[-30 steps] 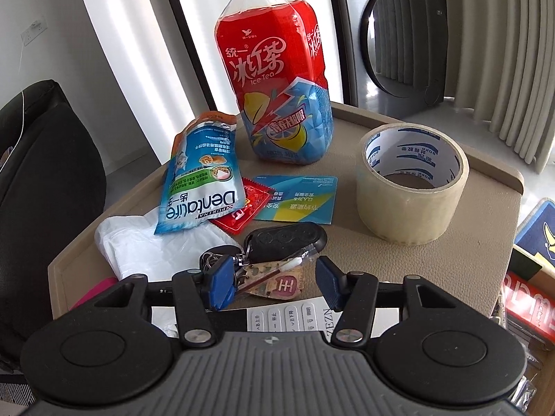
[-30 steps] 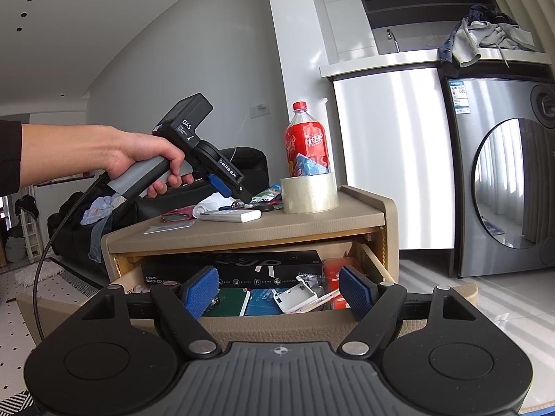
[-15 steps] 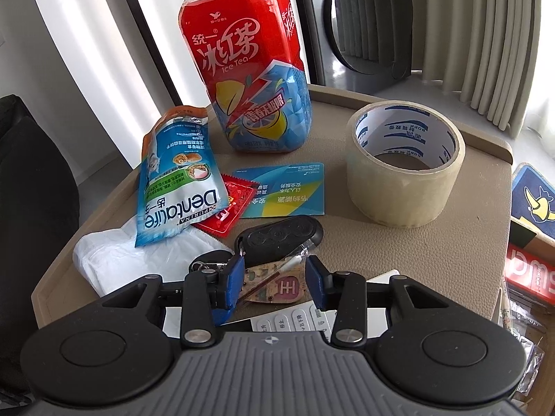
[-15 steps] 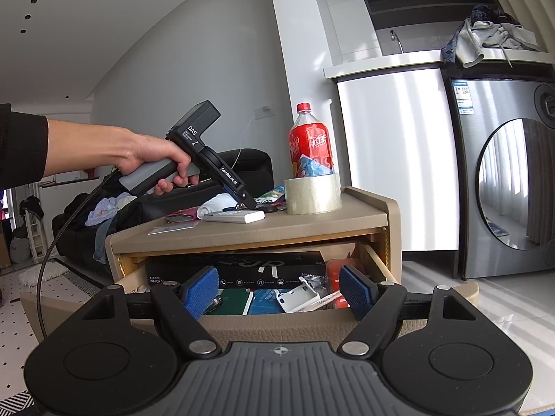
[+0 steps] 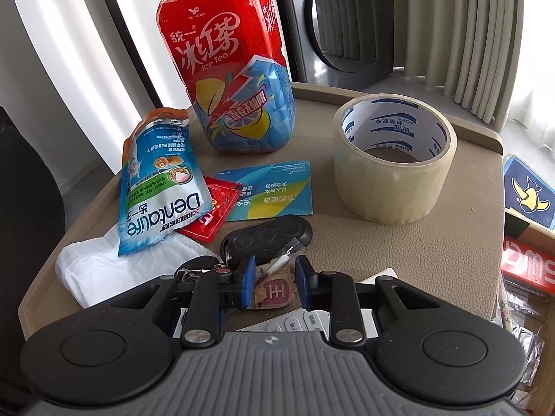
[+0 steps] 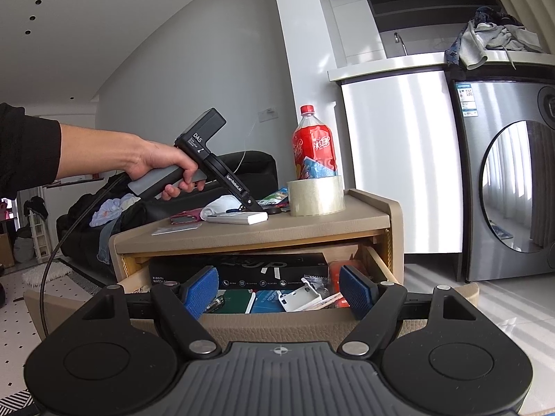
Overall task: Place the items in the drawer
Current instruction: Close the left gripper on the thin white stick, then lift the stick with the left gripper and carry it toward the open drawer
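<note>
- Left wrist view: left gripper jaws clenched on a small keychain charm beside a black car key fob on the table.
- Right gripper jaws released, holding nothing, before the open drawer.

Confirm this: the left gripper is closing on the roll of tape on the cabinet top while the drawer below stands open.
Not the tape roll. The left wrist view shows the left gripper closing around the small tan key tag beside the black key fob. The drawer is open, as you said.
</note>
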`<action>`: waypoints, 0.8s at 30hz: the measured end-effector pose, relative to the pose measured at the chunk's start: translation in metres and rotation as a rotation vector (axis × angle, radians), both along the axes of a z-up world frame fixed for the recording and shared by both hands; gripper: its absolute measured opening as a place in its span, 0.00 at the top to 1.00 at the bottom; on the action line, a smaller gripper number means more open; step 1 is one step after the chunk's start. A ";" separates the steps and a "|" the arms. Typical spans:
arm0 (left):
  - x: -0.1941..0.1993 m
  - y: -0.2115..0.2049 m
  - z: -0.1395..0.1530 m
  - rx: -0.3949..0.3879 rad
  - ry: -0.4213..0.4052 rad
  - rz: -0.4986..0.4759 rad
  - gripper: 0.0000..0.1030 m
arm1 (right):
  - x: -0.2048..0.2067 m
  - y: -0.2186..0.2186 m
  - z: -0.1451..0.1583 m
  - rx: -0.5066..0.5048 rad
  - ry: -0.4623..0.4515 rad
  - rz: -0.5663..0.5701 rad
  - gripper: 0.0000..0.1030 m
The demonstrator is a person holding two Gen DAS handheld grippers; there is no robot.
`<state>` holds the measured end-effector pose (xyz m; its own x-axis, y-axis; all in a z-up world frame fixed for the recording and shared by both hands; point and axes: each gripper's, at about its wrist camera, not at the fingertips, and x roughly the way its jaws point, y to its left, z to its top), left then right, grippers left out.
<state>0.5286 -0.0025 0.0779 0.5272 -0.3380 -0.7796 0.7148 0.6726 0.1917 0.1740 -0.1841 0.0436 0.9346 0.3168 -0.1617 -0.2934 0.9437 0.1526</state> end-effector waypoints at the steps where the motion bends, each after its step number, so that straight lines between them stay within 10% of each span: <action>1: -0.001 0.000 0.000 -0.001 0.000 -0.001 0.76 | 0.000 0.000 0.000 -0.002 -0.001 0.000 0.22; 24: -0.015 0.017 0.031 -0.042 -0.151 0.080 0.96 | 0.001 0.000 -0.002 -0.011 -0.002 -0.004 0.22</action>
